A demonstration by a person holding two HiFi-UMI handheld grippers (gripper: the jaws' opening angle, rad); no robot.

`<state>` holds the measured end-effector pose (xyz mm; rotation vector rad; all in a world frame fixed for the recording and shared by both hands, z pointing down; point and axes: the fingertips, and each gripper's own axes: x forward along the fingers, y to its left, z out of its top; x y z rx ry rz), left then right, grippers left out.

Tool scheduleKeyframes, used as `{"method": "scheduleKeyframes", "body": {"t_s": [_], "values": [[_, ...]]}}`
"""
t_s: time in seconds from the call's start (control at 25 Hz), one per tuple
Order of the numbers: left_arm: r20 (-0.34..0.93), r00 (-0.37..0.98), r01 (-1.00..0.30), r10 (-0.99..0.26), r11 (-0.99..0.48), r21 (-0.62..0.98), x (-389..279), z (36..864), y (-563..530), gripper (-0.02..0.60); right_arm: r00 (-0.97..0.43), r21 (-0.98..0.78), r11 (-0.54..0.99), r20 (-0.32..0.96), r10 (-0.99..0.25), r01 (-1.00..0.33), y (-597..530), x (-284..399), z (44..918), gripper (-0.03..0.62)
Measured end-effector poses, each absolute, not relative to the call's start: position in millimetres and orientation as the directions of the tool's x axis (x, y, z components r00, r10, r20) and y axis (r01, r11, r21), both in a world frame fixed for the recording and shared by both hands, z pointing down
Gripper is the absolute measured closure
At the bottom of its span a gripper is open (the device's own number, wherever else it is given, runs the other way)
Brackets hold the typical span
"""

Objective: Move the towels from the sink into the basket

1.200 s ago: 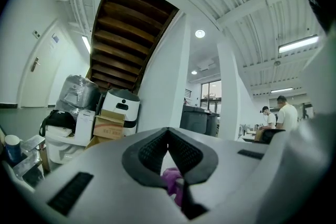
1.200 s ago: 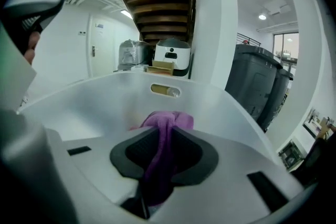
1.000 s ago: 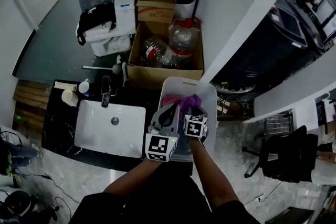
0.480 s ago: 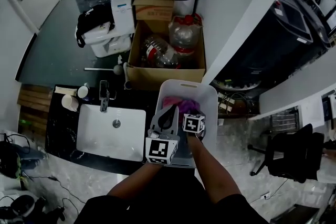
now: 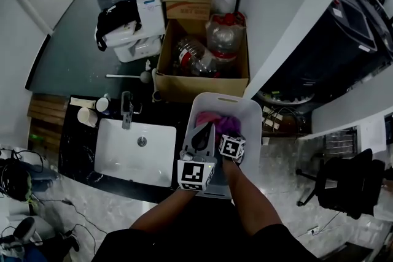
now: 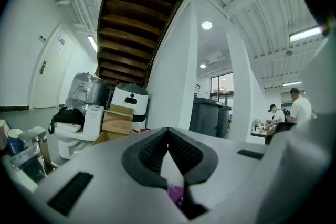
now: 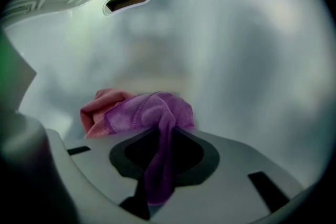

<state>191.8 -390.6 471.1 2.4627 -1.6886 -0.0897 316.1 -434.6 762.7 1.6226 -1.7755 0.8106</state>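
The white basket (image 5: 252, 112) stands on the floor to the right of the sink (image 5: 116, 156), whose white basin shows no towels. A pink towel (image 5: 207, 116) and a purple towel (image 5: 229, 125) lie inside the basket. My right gripper (image 5: 228, 133) is down in the basket, shut on the purple towel (image 7: 153, 113), which drapes out between its jaws onto the pink towel (image 7: 97, 110). My left gripper (image 5: 205, 127) hovers over the basket's left side. In its own view the left gripper (image 6: 168, 131) is shut, fingertips touching, with only a sliver of purple showing below.
The basket's wall (image 7: 241, 60) and handle slot (image 7: 128, 0) close in around the right gripper. A faucet (image 5: 127, 108) and cups (image 5: 89, 115) stand on the black counter. A cardboard box of bottles (image 5: 202, 61) sits just beyond the basket.
Both grippers have stayed over the basket. The right one has sunk a little lower with the purple towel. The head view has shifted slightly.
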Motion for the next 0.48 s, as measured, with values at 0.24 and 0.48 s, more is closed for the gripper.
{"method": "scheduleKeyframes", "body": {"t_s": [0.24, 0.48], "values": [[0.054, 0.352, -0.924, -0.934, -0.337, 0.180, 195, 482, -390, 0.571, -0.079, -0.044, 0.071, 0.766, -0.638, -0.997, -436, 319, 758, 0.490], [0.056, 0.359, -0.924, -0.932, -0.346, 0.162, 198, 486, -388, 0.571, -0.084, -0.056, 0.063, 0.751, -0.655, -0.996, -439, 318, 728, 0.444]]}}
